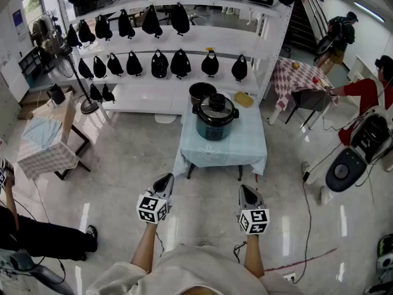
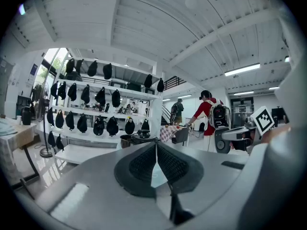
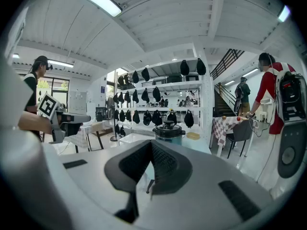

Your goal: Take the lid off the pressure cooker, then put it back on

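The teal pressure cooker (image 1: 215,123) stands on a small table with a light blue cloth (image 1: 245,149), its black lid (image 1: 216,106) on top. It also shows in the right gripper view as the cooker (image 3: 169,131) ahead, and partly in the left gripper view as the cooker (image 2: 143,138) behind the jaw tips. My left gripper (image 1: 163,182) and right gripper (image 1: 247,192) are held side by side well short of the table, both shut and empty. Their closed tips show at the left gripper (image 2: 156,144) and the right gripper (image 3: 150,143).
A black inner pot (image 1: 202,91) and a yellow plate (image 1: 244,99) sit behind the cooker. White shelves (image 1: 172,48) with black bags stand beyond. A checked table (image 1: 296,78) and a person in red (image 1: 363,91) are at right; a fan (image 1: 58,42) and side table (image 1: 46,137) at left.
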Motion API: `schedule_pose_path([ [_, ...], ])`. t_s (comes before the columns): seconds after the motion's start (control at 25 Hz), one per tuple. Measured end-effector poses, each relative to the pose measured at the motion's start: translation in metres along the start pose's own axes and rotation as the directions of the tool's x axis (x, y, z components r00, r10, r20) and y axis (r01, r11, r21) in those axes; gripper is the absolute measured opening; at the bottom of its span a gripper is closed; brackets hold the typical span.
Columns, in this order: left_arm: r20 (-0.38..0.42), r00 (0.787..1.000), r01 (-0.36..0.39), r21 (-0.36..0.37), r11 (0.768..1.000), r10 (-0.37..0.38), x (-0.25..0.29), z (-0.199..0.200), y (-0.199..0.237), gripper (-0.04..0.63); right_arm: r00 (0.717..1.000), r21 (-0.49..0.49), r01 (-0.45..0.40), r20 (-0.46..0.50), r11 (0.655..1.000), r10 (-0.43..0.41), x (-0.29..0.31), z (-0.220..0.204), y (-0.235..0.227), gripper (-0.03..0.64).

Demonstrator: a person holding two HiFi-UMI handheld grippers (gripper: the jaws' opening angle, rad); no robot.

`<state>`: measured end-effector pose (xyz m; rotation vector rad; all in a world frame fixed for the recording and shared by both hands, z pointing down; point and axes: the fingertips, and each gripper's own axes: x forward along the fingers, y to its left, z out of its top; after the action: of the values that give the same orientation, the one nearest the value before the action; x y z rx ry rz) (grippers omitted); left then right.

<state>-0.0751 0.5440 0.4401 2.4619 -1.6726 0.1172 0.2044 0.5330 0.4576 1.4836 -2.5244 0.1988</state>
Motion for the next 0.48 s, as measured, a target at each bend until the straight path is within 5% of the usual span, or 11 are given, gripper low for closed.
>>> schedule_pose_path([
  [0.48,-0.024,0.999,0.028,-0.006,1.0,-0.029,0.0016,-0.0059,-0.0099,0.015,0.999,0.048,-0.042,0.025,0.998,0.041,-0.0017,0.002,0.0016,0.003],
])
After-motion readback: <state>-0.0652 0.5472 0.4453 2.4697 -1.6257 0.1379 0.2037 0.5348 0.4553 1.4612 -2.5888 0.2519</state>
